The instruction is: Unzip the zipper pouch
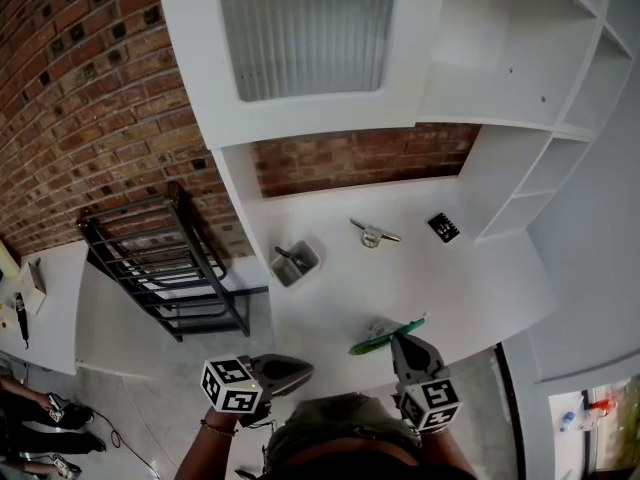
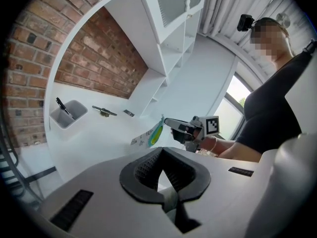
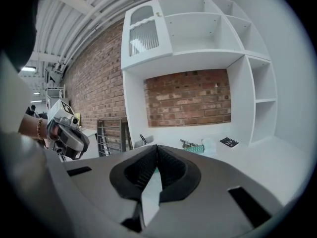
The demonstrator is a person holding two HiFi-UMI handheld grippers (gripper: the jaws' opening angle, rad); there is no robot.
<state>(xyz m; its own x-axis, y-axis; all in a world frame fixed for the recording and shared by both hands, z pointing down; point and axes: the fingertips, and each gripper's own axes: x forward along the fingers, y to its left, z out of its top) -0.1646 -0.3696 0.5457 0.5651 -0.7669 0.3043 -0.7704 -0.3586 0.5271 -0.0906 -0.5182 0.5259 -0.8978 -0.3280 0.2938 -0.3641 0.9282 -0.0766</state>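
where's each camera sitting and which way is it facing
Head view: on the person's head, looking steeply down at the white desk; forearms, left gripper and right gripper show.
Left gripper view: on that gripper, looking across the desk at the right gripper and the person's torso; own fingers shut.
Right gripper view: on that gripper, facing the brick wall; left gripper at left.
Shared: all three show the zipper pouch and pen holder.
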